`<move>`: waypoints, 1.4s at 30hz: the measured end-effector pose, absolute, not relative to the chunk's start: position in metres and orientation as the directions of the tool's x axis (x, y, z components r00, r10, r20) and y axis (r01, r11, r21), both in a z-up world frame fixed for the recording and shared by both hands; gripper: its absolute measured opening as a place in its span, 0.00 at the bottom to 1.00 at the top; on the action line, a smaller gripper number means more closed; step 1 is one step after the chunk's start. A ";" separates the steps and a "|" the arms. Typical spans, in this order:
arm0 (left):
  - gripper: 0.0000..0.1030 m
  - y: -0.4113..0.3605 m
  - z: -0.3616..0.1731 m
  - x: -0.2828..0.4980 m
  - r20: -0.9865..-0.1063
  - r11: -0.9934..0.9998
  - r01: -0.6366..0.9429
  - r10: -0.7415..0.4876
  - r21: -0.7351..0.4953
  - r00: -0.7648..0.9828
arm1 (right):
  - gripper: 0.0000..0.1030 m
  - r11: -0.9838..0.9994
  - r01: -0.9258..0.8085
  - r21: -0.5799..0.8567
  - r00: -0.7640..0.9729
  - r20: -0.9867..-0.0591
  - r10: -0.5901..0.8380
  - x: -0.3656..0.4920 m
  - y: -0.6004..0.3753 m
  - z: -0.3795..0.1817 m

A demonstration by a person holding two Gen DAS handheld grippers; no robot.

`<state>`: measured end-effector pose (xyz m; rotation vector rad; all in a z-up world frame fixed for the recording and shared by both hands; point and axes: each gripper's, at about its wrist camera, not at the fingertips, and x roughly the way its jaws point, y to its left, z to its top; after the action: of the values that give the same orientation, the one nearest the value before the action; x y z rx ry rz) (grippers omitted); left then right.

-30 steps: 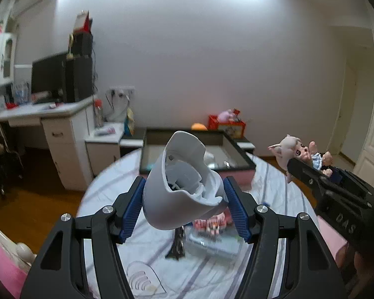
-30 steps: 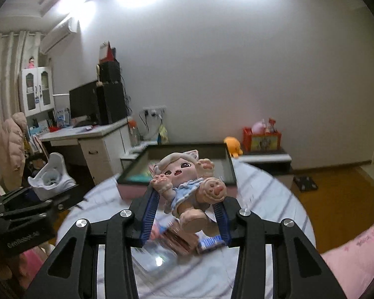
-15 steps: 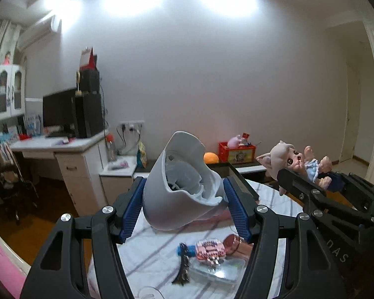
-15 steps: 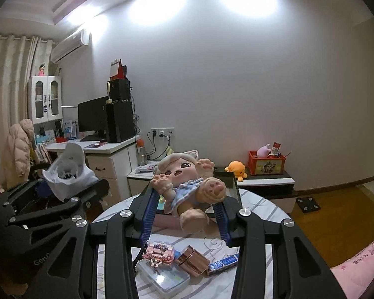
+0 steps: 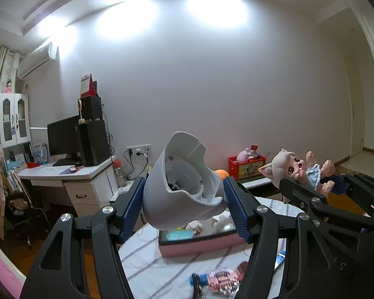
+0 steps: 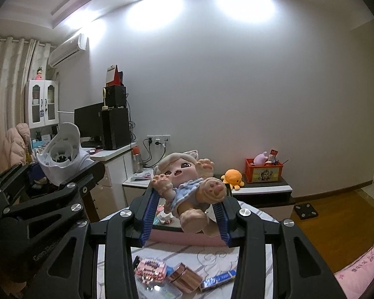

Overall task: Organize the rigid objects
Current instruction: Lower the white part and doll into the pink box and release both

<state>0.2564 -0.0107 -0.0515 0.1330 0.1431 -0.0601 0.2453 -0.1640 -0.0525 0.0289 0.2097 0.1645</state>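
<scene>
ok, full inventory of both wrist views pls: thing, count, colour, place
white plastic shell: 1, white, held in left gripper, in the air
doll: 1, beige with blue dress, held in right gripper, in the air
tray: 1, pink wall, dark rim, far part of table, small items inside
table: 1, white striped cloth, below both grippers
pink block toy: 1, pink, near table edge
copper case: 1, copper, beside the block toy
blue bar: 1, blue, right of the case
orange plush: 1, orange, low cabinet behind
red box: 1, red, same cabinet
monitor: 1, black, desk at left
left gripper: 1, black, blue pads
right gripper: 1, black, blue pads
</scene>
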 end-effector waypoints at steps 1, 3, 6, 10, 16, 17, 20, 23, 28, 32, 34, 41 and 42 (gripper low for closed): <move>0.63 -0.011 -0.052 0.259 -0.145 0.989 0.069 -0.050 0.129 0.988 | 0.42 0.986 -0.159 0.046 0.965 -0.205 0.165 0.248 -0.164 -0.053; 0.63 -0.011 -0.051 0.269 -0.137 0.989 0.066 -0.048 0.132 0.989 | 0.42 0.986 -0.159 0.048 0.965 -0.203 0.165 0.256 -0.164 -0.051; 0.63 -0.012 -0.052 0.284 -0.130 0.989 0.065 -0.047 0.136 0.990 | 0.42 0.987 -0.156 0.038 0.966 -0.202 0.161 0.269 -0.163 -0.049; 0.63 -0.011 -0.055 0.315 -0.159 0.987 0.069 -0.046 0.142 0.986 | 0.42 0.987 -0.158 0.024 0.961 -0.226 0.159 0.295 -0.160 -0.051; 0.63 -0.005 -0.071 0.388 -0.269 0.985 0.103 -0.064 0.136 0.961 | 0.42 0.986 -0.168 0.010 0.934 -0.318 0.163 0.357 -0.156 -0.065; 0.63 -0.005 -0.078 0.406 -0.301 0.985 0.108 -0.062 0.137 0.951 | 0.42 0.985 -0.171 0.010 0.928 -0.335 0.164 0.369 -0.155 -0.068; 0.63 -0.004 -0.098 0.444 -0.377 0.982 0.115 -0.050 0.151 0.925 | 0.42 0.983 -0.181 0.012 0.896 -0.411 0.170 0.406 -0.153 -0.084; 0.63 -0.005 -0.116 0.481 -0.468 0.981 0.149 -0.072 0.128 0.881 | 0.42 0.984 -0.178 0.015 0.860 -0.483 0.163 0.440 -0.152 -0.106; 0.63 -0.021 -0.147 0.527 -0.582 0.973 0.196 -0.089 0.123 0.808 | 0.42 0.987 -0.161 0.011 0.801 -0.583 0.137 0.484 -0.160 -0.137; 0.63 -0.035 -0.167 0.556 -0.655 0.968 0.225 -0.099 0.110 0.749 | 0.42 0.991 -0.135 0.007 0.751 -0.651 0.107 0.509 -0.170 -0.156; 0.63 -0.042 -0.176 0.565 -0.678 0.966 0.226 -0.083 0.125 0.730 | 0.42 0.992 -0.127 0.010 0.723 -0.683 0.099 0.518 -0.174 -0.165; 0.65 -0.051 -0.191 0.579 -0.717 0.967 0.212 -0.049 0.139 0.695 | 0.43 0.993 -0.117 0.002 0.698 -0.711 0.084 0.527 -0.177 -0.177; 0.72 -0.047 -0.190 0.579 -0.717 0.970 0.205 -0.052 0.129 0.695 | 0.43 0.993 -0.116 0.009 0.700 -0.709 0.088 0.527 -0.177 -0.178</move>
<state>0.5786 -0.0469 -0.1903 0.2056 0.7906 -0.1446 0.5272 -0.1774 -0.1780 -0.0373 0.7878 0.1138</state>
